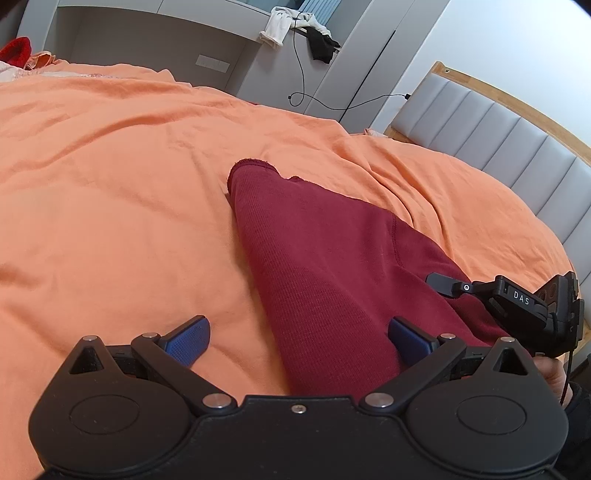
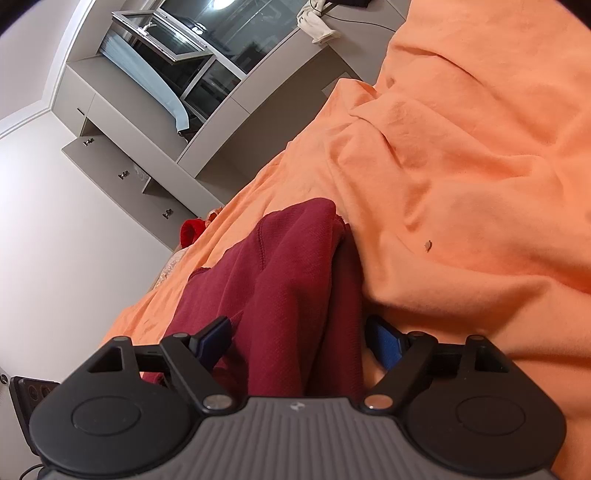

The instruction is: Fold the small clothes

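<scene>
A dark red knit garment [image 1: 325, 266] lies bunched lengthwise on the orange bed sheet [image 1: 110, 177], its hemmed end pointing away from me. My left gripper [image 1: 299, 341] hovers low over its near end with the jaws wide apart. Its right blue pad [image 1: 406, 339] rests over the cloth and its left pad over bare sheet. My right gripper [image 2: 299, 341] is rolled to one side and straddles a raised fold of the same garment [image 2: 295, 280]. The blue pads [image 2: 386, 345] stand on either side of the fold without pinching it. One right finger [image 1: 443, 284] shows over the garment's right edge.
A grey padded headboard [image 1: 498, 140] with a wooden rim borders the bed on the right. Loose clothes [image 1: 295, 26] and a black cable hang from a grey ledge behind the bed. A red item [image 1: 14, 50] lies at the far left. Grey cabinets [image 2: 122, 162] and a window fill the background.
</scene>
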`<state>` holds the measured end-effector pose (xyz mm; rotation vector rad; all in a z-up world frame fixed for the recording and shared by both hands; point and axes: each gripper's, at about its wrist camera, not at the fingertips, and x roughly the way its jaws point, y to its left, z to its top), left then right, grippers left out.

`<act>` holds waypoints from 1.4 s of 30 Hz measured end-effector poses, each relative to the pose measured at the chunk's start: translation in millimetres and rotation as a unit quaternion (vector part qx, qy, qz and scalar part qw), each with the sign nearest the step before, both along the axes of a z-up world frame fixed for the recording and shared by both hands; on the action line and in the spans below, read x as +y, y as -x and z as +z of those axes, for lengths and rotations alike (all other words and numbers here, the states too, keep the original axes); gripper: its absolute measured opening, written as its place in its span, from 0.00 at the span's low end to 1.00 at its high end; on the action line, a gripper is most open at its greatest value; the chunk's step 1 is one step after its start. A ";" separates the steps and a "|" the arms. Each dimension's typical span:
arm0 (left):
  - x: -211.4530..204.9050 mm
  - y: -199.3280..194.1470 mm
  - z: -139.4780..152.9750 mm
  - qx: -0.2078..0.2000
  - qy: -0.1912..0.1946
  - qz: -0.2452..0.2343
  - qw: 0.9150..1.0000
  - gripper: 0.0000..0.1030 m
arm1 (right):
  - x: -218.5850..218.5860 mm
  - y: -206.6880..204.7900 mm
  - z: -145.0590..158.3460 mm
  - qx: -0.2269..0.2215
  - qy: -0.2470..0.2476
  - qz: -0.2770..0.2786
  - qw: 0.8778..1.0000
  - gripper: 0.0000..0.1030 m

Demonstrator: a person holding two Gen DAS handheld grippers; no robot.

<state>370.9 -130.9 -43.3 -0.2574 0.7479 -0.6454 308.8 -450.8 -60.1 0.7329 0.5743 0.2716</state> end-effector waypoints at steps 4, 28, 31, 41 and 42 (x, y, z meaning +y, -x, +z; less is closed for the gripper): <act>0.0 0.0 0.0 0.001 0.000 0.000 1.000 1.00 | 2.0 2.6 1.4 -0.001 0.011 -0.008 1.000 0.76; -19.3 21.5 35.8 -0.082 -0.038 -0.030 0.995 0.22 | 48.5 40.3 62.8 -0.108 0.106 -0.030 0.988 0.24; -18.5 33.5 51.2 -0.140 -0.062 -0.022 0.988 0.21 | 64.7 35.7 74.6 -0.145 0.105 -0.014 0.984 0.23; 24.7 29.4 72.3 -0.217 -0.107 0.083 0.967 0.21 | 129.9 -17.4 88.9 -0.216 0.133 0.021 0.967 0.23; 27.8 26.7 71.3 -0.214 -0.110 0.089 0.967 0.21 | 133.2 -26.0 85.0 -0.207 0.137 0.025 0.968 0.23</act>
